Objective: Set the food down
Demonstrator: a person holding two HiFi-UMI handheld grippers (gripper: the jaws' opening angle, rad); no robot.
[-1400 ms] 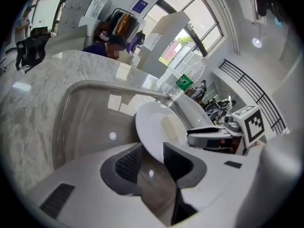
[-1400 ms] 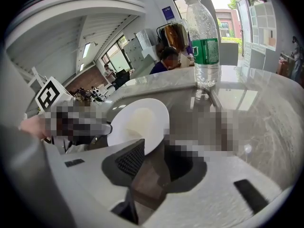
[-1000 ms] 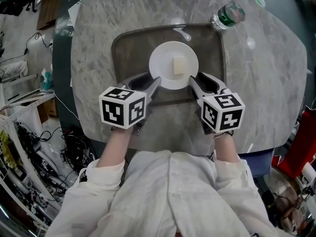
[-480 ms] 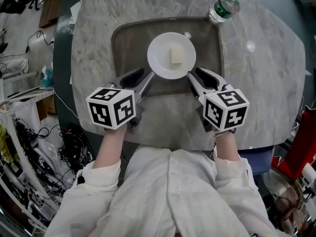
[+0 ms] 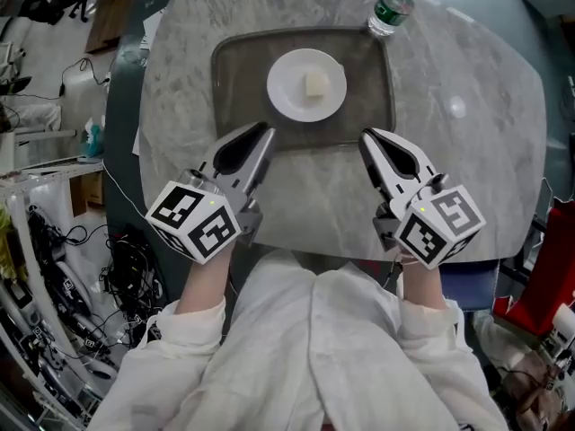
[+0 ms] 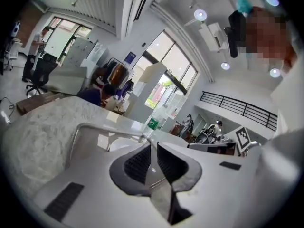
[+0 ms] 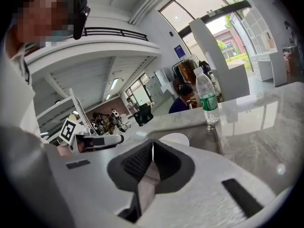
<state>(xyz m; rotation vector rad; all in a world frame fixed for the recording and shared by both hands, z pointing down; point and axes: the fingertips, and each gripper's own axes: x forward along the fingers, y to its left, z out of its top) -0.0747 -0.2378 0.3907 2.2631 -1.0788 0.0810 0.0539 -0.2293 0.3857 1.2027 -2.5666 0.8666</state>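
Food [image 5: 315, 84], one piece, one plate [image 5: 287, 95] (one tray [image 5: 241, 88])

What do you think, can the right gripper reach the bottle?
Probably yes. Nothing tall stands between the right gripper and the bottle, only a tray corner and bare table. Its jaws have just closed, empty, so they must reopen first.

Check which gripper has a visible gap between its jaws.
The left gripper: a thin slit shows between its pads. The right gripper is pressed shut. Both have just been closing, with nothing between them.
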